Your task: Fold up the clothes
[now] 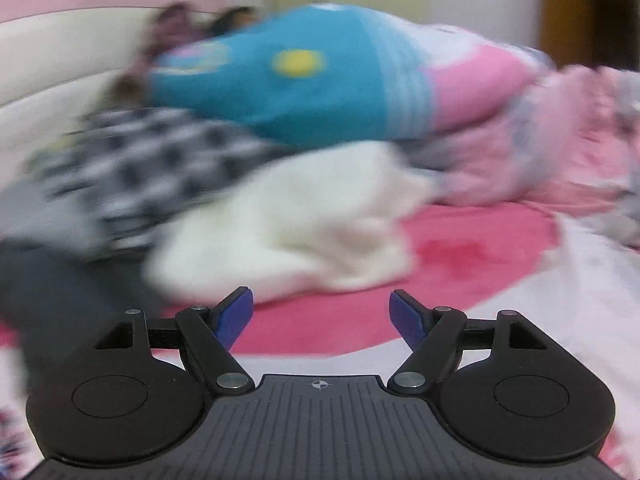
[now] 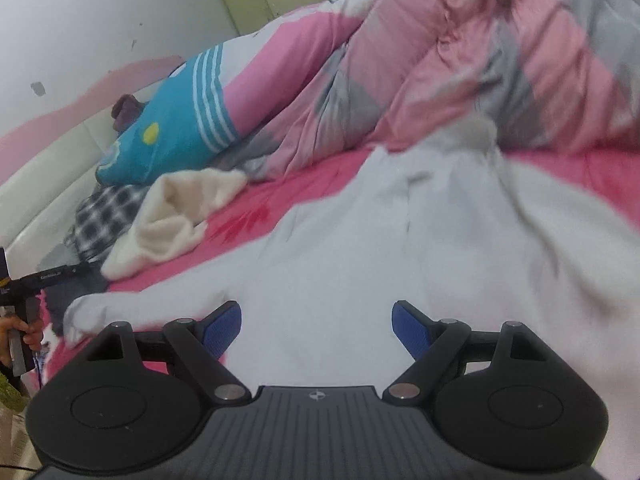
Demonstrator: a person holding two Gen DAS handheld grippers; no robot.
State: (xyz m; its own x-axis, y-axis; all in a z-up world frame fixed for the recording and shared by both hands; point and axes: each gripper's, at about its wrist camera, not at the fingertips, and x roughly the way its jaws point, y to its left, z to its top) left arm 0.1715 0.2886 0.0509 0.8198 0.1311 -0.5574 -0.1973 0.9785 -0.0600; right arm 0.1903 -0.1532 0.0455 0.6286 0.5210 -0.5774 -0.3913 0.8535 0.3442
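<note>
Pink sheet [image 2: 320,184] covers the bed, and on it I see a pale white garment [image 2: 360,264] spread flat across the near part, one sleeve reaching toward the bed's left edge. My right gripper [image 2: 316,330] hangs just over that garment with its blue pads [image 2: 412,330] wide apart, gripping nothing. My left gripper [image 1: 321,320] is likewise released, empty, pointing across the sheet at a heap of clothes near the head of the bed; that view is blurred. In the heap, a cream fleecy piece [image 1: 288,224] lies nearest me, touching a black-and-white checked garment [image 1: 132,172] on its left. A blue and pink pillow [image 1: 304,76] lies behind and partly over both. A pink and grey quilt [image 2: 480,64] is bunched along the far right edge.
</note>
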